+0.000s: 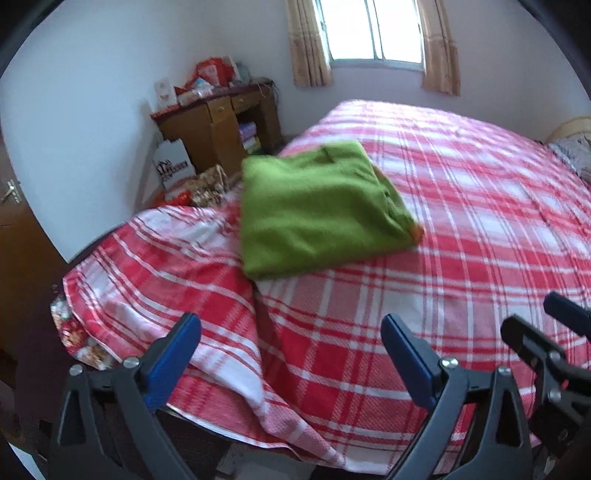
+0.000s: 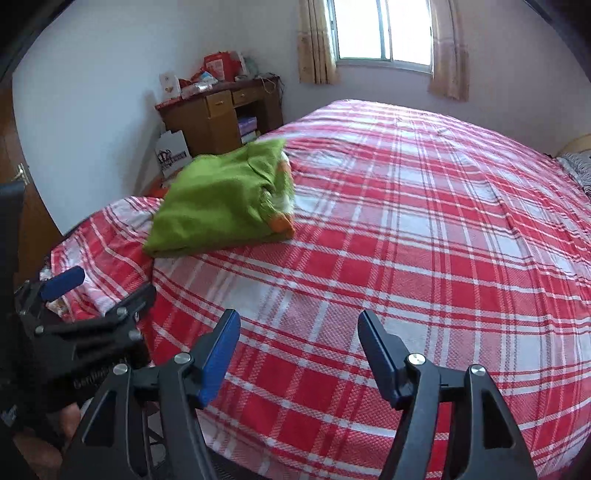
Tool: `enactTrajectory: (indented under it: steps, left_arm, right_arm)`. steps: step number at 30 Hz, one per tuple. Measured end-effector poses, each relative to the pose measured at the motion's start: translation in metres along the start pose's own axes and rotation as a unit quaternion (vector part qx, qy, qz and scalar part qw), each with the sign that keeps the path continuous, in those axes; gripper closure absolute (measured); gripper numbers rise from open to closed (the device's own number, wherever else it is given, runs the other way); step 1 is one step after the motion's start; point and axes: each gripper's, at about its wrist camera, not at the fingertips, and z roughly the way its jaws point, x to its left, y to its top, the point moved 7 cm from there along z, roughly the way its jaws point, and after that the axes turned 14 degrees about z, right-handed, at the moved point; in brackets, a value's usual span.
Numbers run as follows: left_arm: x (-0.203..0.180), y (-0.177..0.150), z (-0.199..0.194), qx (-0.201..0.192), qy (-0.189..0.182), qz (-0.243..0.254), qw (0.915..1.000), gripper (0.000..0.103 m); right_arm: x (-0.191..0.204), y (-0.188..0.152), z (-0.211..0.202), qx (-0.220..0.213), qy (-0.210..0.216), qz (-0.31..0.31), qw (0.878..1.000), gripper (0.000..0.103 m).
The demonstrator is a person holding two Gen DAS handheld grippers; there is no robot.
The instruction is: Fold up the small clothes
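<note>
Two blue-padded fingers of the left gripper (image 1: 290,354) stand wide apart in the left wrist view, holding nothing, low over the near edge of the bed (image 1: 461,229) with its red and white checked cover. A green garment (image 1: 317,210) lies folded in a thick rectangle on the left part of the bed, well apart from the fingers and farther away. At the far left a wooden desk (image 1: 221,118) stands against the wall, with a window (image 1: 373,29) above the bed's far side.

From the right wrist view, the right gripper (image 2: 299,354) is likewise released and empty, hovering over bare cover near the front. The green garment (image 2: 218,203) sits to the far left, an orange trim showing at its right end. The left gripper shows at the near left edge.

Folding of this piece looks finished, I judge; the next move probably calls for fetching another garment or setting this one aside.
</note>
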Motion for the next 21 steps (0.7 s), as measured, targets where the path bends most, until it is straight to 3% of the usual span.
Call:
enactTrajectory:
  steps: [12, 21]
  left_arm:
    - [0.050, 0.039, -0.077, -0.113, 0.055, -0.034, 0.9915, 0.000]
    - [0.066, 0.051, -0.129, -0.185, 0.062, -0.053, 0.9794, 0.000]
  right_arm:
    - [0.055, 0.040, -0.075, -0.105, 0.047, -0.044, 0.992, 0.036]
    - [0.083, 0.077, -0.155, -0.264, 0.055, -0.040, 0.962, 0.026]
